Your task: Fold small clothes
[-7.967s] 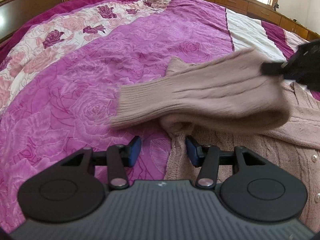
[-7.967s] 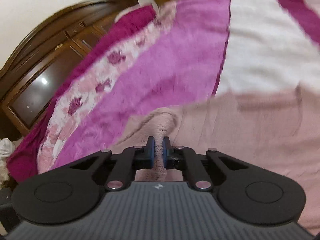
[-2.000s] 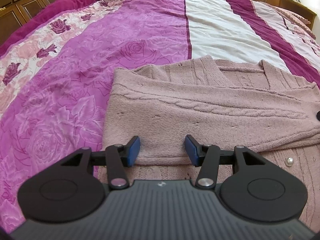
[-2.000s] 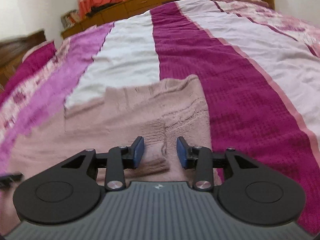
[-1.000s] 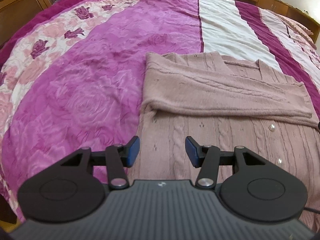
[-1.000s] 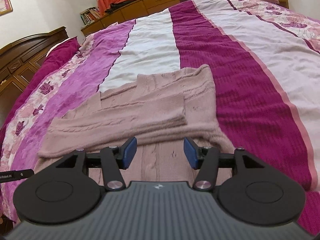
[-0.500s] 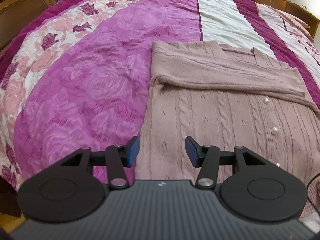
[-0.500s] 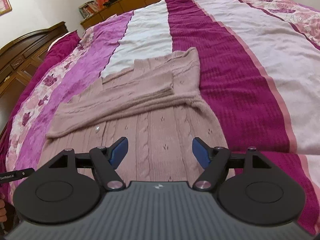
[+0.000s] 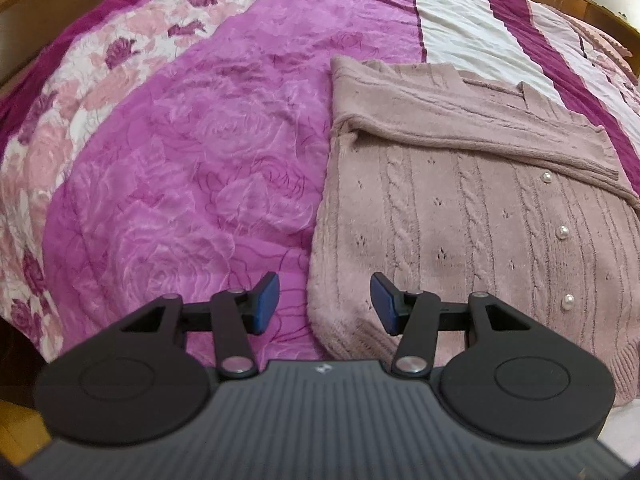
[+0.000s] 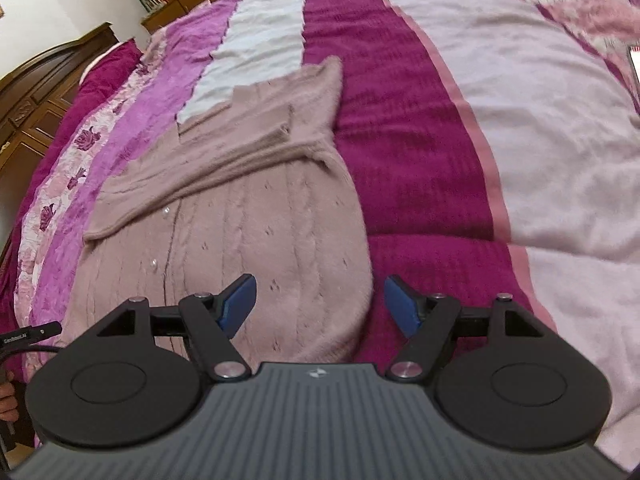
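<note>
A dusty-pink cable-knit cardigan (image 9: 472, 216) with pearl buttons lies flat on the bed, both sleeves (image 9: 460, 136) folded across its chest. It also shows in the right wrist view (image 10: 240, 232). My left gripper (image 9: 324, 304) is open and empty, its jaws straddling the cardigan's lower left hem corner. My right gripper (image 10: 320, 304) is open and empty, its jaws straddling the cardigan's lower right hem corner.
The bedspread (image 9: 180, 168) is magenta with rose patterns, with white (image 10: 264, 40) and dark red stripes (image 10: 408, 128). A wooden headboard (image 10: 36, 92) and cabinets stand at the left. The near bed edge lies just under both grippers. The left gripper's cable (image 10: 24, 340) shows at the lower left.
Both grippers have pulled back from the folded sleeves toward the cardigan's hem. The right gripper's jaws have opened wider. The cardigan has not moved.
</note>
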Motion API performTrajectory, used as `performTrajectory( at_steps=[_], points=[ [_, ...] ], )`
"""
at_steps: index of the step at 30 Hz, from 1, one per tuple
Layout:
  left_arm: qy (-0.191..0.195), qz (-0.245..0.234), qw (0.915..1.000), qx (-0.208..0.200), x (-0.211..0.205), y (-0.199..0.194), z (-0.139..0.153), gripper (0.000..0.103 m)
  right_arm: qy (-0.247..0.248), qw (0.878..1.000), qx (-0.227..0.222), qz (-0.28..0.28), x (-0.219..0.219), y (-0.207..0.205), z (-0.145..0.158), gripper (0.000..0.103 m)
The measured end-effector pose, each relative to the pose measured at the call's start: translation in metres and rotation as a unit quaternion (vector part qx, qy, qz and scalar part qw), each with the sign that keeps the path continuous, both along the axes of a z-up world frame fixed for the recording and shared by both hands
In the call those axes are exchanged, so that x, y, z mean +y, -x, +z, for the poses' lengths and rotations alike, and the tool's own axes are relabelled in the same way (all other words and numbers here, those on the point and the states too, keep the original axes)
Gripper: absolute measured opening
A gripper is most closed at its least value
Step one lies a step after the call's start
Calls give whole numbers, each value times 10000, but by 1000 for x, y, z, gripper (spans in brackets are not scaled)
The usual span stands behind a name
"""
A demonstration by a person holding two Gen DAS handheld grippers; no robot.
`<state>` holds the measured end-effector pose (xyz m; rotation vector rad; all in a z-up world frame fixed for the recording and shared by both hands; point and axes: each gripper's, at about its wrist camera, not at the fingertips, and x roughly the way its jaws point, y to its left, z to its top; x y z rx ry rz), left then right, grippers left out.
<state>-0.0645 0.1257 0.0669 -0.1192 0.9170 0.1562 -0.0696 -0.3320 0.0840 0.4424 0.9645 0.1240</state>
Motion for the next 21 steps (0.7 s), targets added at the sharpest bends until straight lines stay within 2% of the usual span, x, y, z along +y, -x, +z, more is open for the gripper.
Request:
performTrajectory(
  at_steps=[5,9,13,21],
  points=[
    [298,-18,9994,202,7,-3,-7,52,-402,9987,286,135,-2,-1,-13,77],
    [556,-127,9978,337,8,-6,-15,54,-435,9978,404,293,6,-6,-19,77],
    [542,-326,9973,368,2,-12,-19,59,-388,9967,502,510,14,-13,-24,77],
    [551,-943,9929,468,-12,-21,-25,60,-293,9950,543,782,21,-19,-27,77]
  ],
)
